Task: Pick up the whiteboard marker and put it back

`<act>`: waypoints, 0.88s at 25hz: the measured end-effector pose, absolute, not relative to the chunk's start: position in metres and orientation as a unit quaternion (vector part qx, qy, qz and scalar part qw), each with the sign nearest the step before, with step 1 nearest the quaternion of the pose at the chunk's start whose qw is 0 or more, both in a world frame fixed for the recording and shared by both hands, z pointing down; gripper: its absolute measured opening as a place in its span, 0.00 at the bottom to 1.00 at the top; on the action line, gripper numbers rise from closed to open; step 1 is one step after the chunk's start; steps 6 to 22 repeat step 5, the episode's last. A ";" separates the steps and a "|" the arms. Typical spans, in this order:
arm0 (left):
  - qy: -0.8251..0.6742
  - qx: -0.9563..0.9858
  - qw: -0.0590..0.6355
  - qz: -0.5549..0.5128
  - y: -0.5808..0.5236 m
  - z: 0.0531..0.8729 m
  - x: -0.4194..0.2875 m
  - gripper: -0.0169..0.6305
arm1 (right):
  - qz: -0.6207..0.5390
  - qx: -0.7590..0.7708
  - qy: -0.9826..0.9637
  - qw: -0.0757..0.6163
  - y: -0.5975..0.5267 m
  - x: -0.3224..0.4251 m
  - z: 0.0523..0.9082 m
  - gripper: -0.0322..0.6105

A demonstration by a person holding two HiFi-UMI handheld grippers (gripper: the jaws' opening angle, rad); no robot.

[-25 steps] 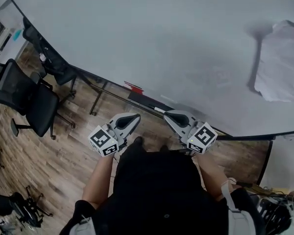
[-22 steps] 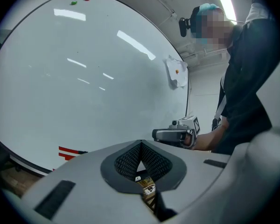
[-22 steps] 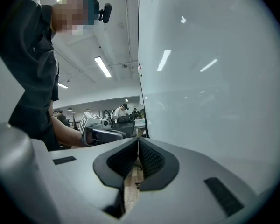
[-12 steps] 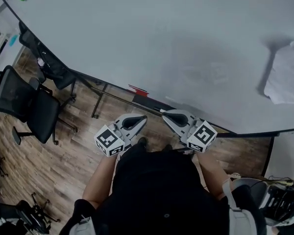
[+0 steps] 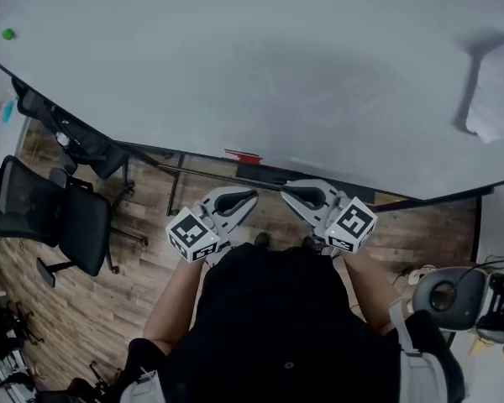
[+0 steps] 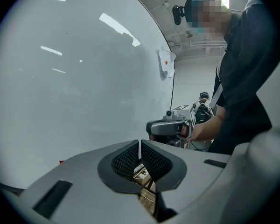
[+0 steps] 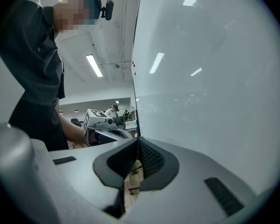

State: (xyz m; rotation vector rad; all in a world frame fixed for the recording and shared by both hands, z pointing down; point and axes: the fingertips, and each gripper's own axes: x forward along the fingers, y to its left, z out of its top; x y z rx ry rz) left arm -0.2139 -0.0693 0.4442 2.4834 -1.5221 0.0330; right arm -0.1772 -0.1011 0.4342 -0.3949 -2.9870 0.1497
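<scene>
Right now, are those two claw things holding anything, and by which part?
Nothing is held. The left gripper and the right gripper both have their jaws shut together with nothing between them, in front of the whiteboard.

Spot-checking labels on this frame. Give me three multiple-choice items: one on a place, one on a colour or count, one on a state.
1. Where does the black swivel office chair stand?
A. on the person's left
B. on the person's right
C. against the whiteboard's right edge

2. What colours are the two small round magnets on the big white whiteboard?
A. blue and yellow
B. red and green
C. both black

3. How are the left gripper and right gripper?
A. both shut and empty
B. left shut on a marker
C. both wide open

Key:
1 A: the chair sits at the head view's left, on the wood floor.
2 B: one dot is red and the other green.
3 A: each gripper view shows its jaws together with nothing between them.
</scene>
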 end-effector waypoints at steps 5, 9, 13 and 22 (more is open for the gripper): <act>-0.502 0.859 0.101 0.024 -0.069 0.445 -0.233 0.05 | 0.039 -0.122 -0.991 0.041 -0.093 -0.194 0.430 0.08; -0.502 0.859 0.101 0.024 -0.069 0.445 -0.233 0.05 | 0.039 -0.122 -0.991 0.041 -0.093 -0.194 0.430 0.08; -0.502 0.859 0.101 0.024 -0.069 0.445 -0.233 0.05 | 0.039 -0.122 -0.991 0.041 -0.093 -0.194 0.430 0.08; -0.502 0.859 0.101 0.024 -0.069 0.445 -0.233 0.05 | 0.039 -0.122 -0.991 0.041 -0.093 -0.194 0.430 0.08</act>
